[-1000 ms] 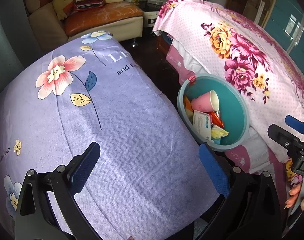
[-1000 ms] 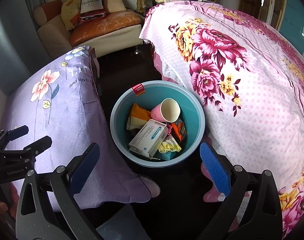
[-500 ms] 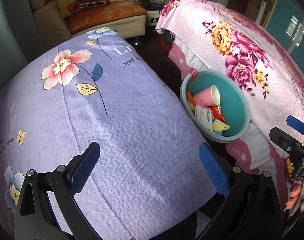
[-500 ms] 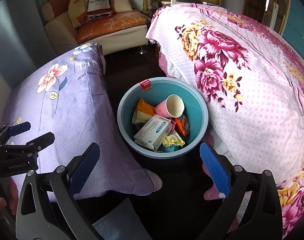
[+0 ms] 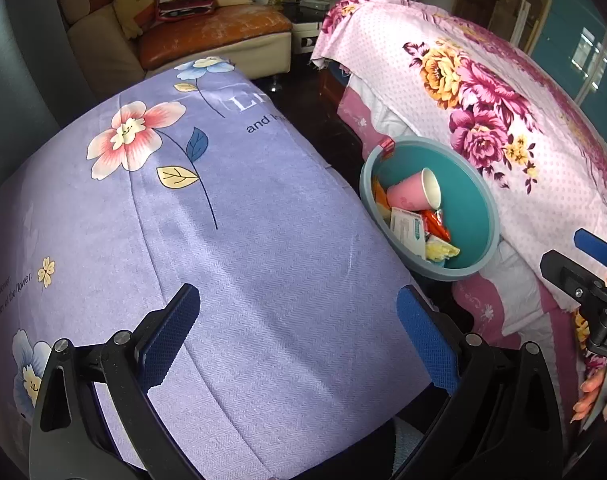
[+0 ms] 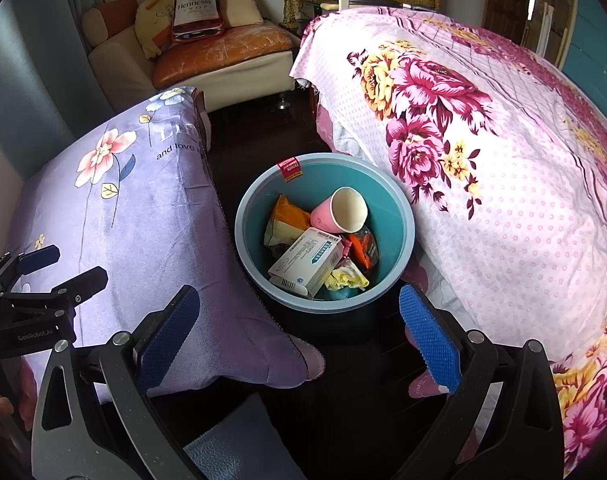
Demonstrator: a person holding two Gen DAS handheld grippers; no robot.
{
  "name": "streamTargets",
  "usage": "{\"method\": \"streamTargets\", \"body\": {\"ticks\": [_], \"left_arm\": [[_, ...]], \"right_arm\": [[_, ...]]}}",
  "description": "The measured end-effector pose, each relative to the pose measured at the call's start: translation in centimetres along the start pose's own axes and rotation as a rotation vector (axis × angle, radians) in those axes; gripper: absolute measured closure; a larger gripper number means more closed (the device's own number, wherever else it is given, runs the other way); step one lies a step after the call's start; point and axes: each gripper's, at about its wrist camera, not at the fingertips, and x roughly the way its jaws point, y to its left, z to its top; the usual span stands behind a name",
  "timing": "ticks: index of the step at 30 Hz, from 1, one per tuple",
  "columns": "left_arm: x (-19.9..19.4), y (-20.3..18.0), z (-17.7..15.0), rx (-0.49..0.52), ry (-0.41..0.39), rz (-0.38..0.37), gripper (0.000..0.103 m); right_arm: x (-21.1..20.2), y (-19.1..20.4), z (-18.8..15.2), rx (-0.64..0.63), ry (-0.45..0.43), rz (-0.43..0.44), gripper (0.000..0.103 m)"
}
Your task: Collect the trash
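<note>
L gripper (image 5: 297,334) released, jaws wide, nothing between, over lilac floral bedspread (image 5: 243,240). R gripper (image 6: 299,334) likewise released, empty, above dark floor (image 6: 343,380) near teal bin (image 6: 399,216). Bin stands upright on floor in gap betw lilac bed and pink floral bed (image 6: 503,184). Inside: orange wrapper (image 6: 289,216), white box (image 6: 309,260) long axis diagonal, pink cup (image 6: 339,214) on its side, mouth twd pink bed. Sofa (image 6: 223,56) at far wall.
</note>
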Motion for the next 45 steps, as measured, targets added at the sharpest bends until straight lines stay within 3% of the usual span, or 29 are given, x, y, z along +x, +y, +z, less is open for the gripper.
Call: {"method": "streamTargets", "body": {"ticks": [17,45], "left_arm": [[0.2,-0.4,-0.3,0.017,-0.038,0.016,0.004],[2.1,0.9,-0.7,-0.011,-0.023,0.024,0.004]], "right_arm": [[1.8,-0.3,-0.7,0.014,0.035,-0.019,0.007],[5.0,-0.4,-0.9,0.025,0.100,-0.038,0.007]]}}
